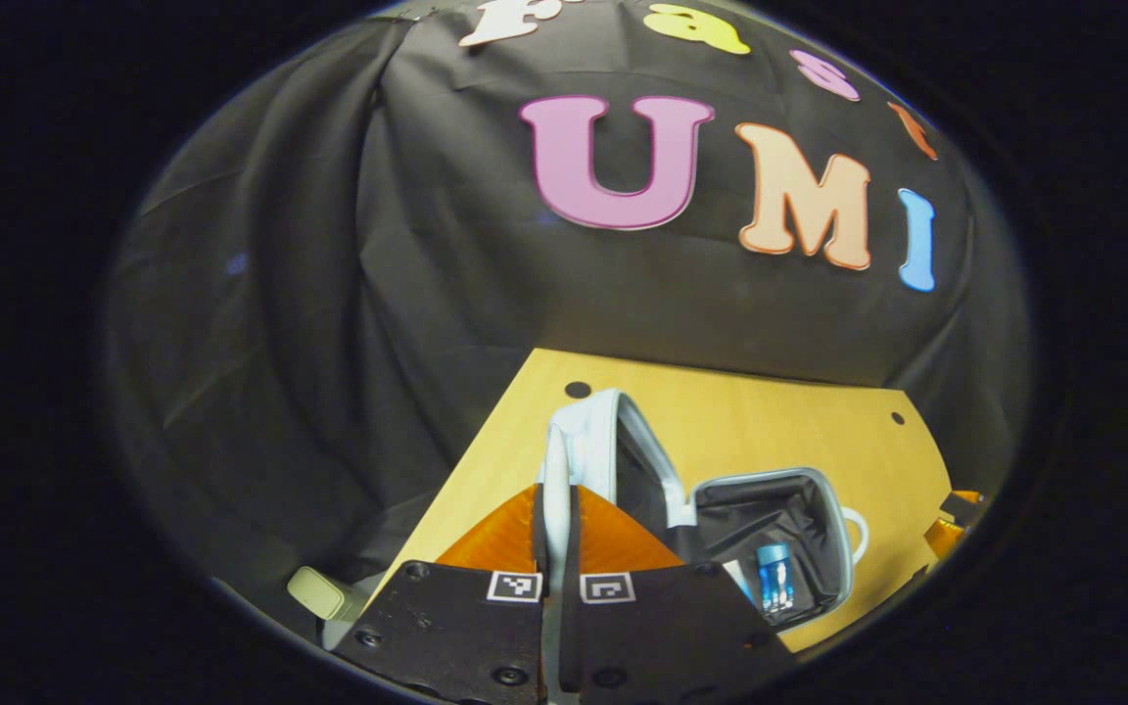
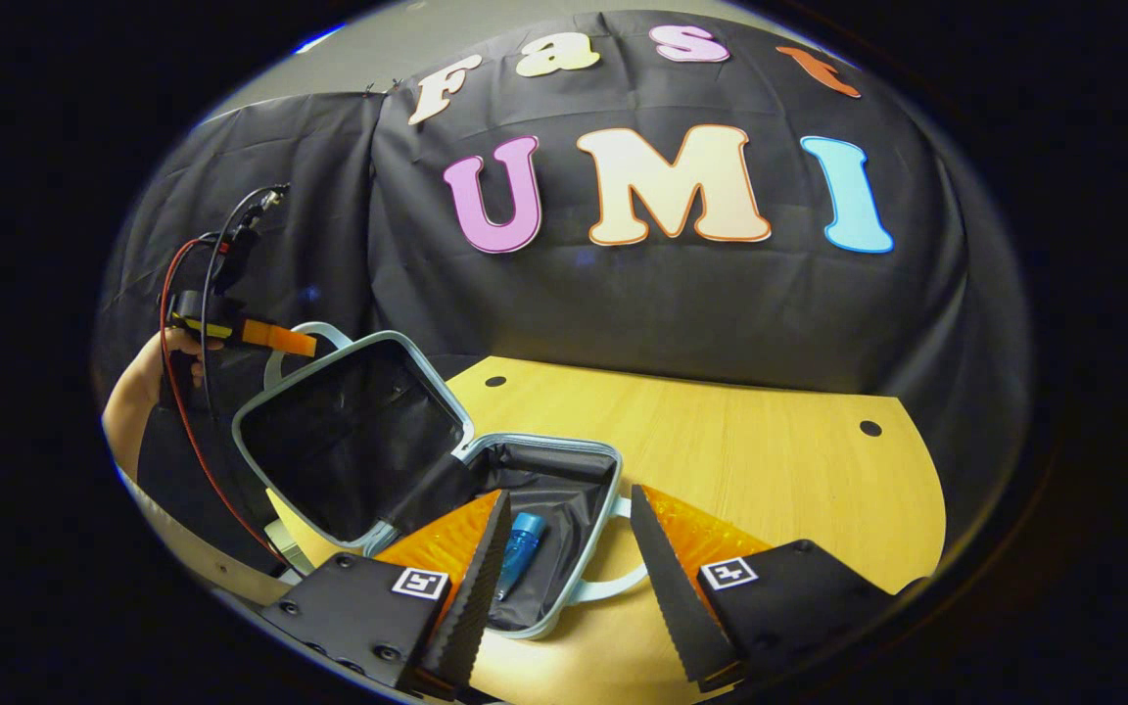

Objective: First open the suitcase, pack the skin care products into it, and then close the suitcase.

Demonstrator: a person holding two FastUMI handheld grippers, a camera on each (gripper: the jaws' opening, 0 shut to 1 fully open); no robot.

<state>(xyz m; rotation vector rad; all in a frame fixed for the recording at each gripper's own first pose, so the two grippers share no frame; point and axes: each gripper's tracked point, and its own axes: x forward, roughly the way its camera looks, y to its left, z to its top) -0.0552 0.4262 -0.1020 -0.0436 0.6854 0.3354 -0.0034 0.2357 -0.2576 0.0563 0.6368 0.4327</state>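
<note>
left gripper (image 1: pixel 554 534) fingers pinch the raised pale-blue suitcase lid (image 1: pixel 584 441); right gripper (image 2: pixel 564 548), spread and empty, hovers over the open tray (image 2: pixel 564 460) holding a blue bottle (image 2: pixel 520 543).

On the light wooden desk (image 2: pixel 721 431) lies a small pale-blue hard-shell suitcase (image 2: pixel 564 587), open, its black-lined lid (image 2: pixel 349 441) tilted up at the left. A blue cylindrical skin care bottle (image 2: pixel 521 544) lies inside the base. The right claw (image 2: pixel 564 578) hangs above it, fingers wide apart. The left claw (image 2: pixel 280 339) sits at the lid's top edge, held by a hand (image 2: pixel 148 377).
</note>
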